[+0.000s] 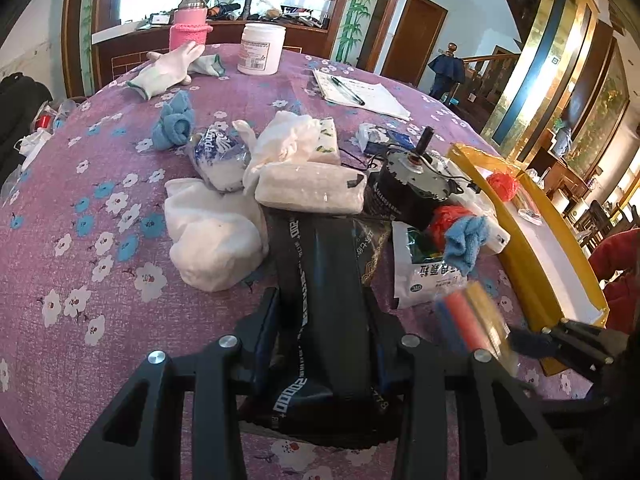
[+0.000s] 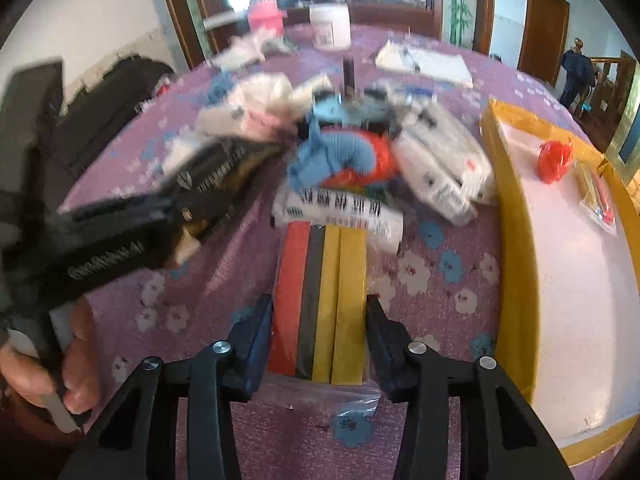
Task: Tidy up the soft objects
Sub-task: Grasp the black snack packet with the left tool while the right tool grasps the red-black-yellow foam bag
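Purple flowered cloth covers the counter point(image 1: 80, 240). Left gripper point(image 1: 324, 344) fingers pinch one black packet point(image 1: 328, 280). Right gripper point(image 2: 318, 340) fingers clamp one bagged pack of four coloured strips point(image 2: 320, 300), near the yellow tray point(image 2: 516, 280) at right.

tablecloth point(image 1: 100, 248): matt floral cloth being seen | black pouch point(image 1: 328, 300): glossy plastic | tray point(image 2: 508, 200): smooth yellow rim
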`<state>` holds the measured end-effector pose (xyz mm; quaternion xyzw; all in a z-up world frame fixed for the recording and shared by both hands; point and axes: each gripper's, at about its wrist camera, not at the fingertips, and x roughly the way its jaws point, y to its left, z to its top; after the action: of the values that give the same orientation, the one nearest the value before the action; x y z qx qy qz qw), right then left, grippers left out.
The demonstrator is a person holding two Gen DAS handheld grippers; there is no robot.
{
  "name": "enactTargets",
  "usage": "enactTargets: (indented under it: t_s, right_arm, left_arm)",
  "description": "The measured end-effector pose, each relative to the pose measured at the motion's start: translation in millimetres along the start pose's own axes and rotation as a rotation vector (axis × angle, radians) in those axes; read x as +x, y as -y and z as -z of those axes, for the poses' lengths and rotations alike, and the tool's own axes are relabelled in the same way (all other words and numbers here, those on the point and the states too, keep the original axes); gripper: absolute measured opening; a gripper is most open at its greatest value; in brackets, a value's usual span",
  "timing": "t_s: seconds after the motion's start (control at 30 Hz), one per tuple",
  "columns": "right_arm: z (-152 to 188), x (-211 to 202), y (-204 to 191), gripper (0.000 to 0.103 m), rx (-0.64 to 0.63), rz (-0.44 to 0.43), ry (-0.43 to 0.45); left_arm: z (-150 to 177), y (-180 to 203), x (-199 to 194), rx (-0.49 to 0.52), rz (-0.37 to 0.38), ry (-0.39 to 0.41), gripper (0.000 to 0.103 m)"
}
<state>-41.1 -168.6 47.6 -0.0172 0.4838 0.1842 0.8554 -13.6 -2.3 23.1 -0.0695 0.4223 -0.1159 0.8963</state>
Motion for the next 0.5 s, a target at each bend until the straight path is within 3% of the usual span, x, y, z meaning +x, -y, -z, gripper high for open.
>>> enactTargets:
  t_s: [0.23, 0.37, 0.5]
  right_arm:
    - [1.2, -16.6, -9.8, 0.048, -0.038, -0.026, 0.136]
    - [9.3, -8.6, -14.6, 0.048, -0.055, 0.021, 0.151]
    - [9.4, -7.5, -7.2, 0.048, -0.019, 0.009, 0.155]
  left_arm:
    - [0.9, 3.7, -7.0, 0.017, 0.012, 0.032, 0.038]
    - [0.8, 7.1, -9.3, 0.029, 0.013, 0.047, 0.038]
    - [0.3, 9.2, -10.4, 0.039, 0.015, 0.057, 0.038]
